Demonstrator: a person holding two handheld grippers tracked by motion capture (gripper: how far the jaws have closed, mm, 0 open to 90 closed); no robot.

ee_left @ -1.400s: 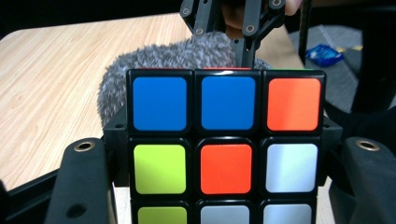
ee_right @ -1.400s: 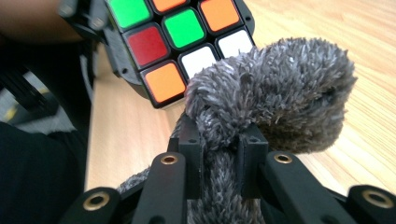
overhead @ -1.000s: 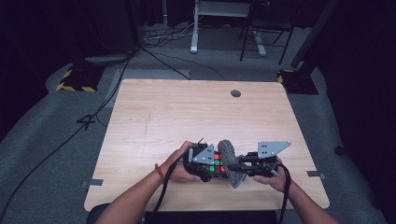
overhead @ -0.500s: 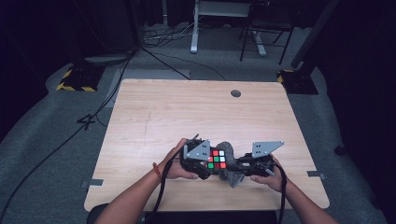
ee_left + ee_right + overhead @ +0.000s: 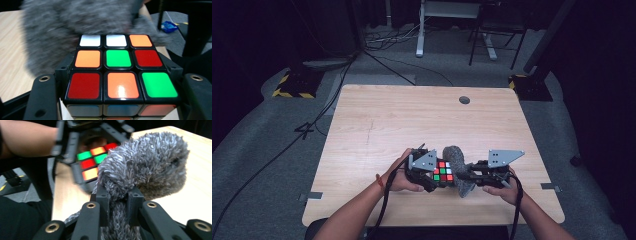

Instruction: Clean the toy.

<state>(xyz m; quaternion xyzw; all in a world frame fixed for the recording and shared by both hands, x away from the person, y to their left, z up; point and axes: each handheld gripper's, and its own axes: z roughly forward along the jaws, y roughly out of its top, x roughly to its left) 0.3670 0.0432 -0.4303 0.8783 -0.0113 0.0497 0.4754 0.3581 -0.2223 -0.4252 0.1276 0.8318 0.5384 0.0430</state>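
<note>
At the near edge of the wooden table, around 6 o'clock in the high view, two forearms come in from the bottom and meet over a small cluster of objects. The left gripper is clamped on a Rubik's cube: in the left gripper view its two black jaws press against the cube's left and right sides, and the cube shows a scrambled top face of white, orange, green and red stickers. Touching the cube on its 3 o'clock side in the high view is a grey fuzzy cloth, bunched and standing up a little from the tabletop. The right gripper pinches this cloth; in the right gripper view the jaws are drawn close together with a fold of the shaggy fabric squeezed between them, and the rest of it bulges upward and lies against the cube, which is blurred there. The left hand wraps the left gripper's body.

Farther out, at 12 o'clock, the tabletop has a round grommet hole near its far edge. Beyond the table lie cables on grey floor and a white desk leg.
</note>
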